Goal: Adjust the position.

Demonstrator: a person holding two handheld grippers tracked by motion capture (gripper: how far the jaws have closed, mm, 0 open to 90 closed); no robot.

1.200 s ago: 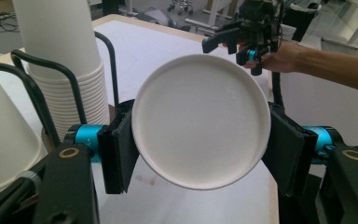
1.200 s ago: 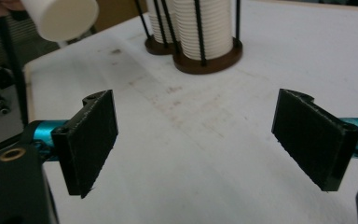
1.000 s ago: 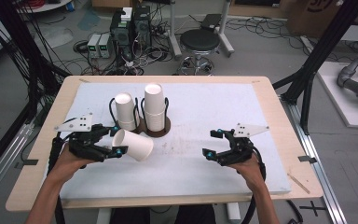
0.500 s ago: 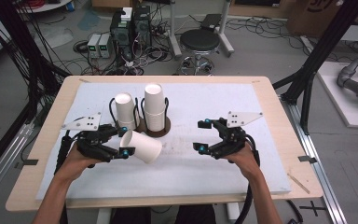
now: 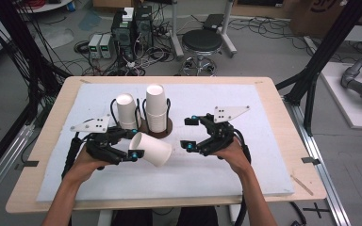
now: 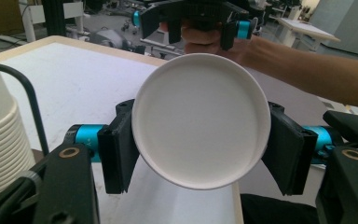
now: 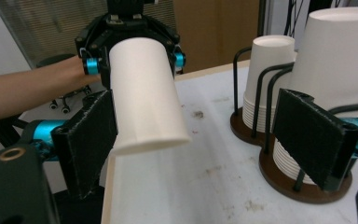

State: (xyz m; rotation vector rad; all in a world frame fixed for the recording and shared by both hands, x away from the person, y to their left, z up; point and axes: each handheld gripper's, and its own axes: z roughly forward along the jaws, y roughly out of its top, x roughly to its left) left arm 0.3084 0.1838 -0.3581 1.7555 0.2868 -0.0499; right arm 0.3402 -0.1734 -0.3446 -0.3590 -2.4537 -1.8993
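Observation:
A white paper cup (image 5: 152,149) lies on its side above the white mat, with my left gripper (image 5: 133,144) shut on its closed end. In the left gripper view the cup's round bottom (image 6: 200,119) faces the camera, a black pad pressed on each side. My right gripper (image 5: 189,133) stands open just right of the cup's open end, jaws spread wide. In the right gripper view the cup (image 7: 144,93) points toward the camera close by the left pad (image 7: 91,140), and nothing is pressed between the jaws. The left gripper (image 7: 130,28) holds it from behind.
A dark wire holder (image 5: 164,126) behind the grippers carries two stacks of upturned white cups, a shorter one (image 5: 126,111) and a taller one (image 5: 155,107). The stacks (image 7: 335,70) rise close to the right jaw in the right gripper view. The white mat (image 5: 245,160) covers the wooden table.
My right gripper has moved left and up, toward the cup's open end. The left gripper has carried the cup a little to the right.

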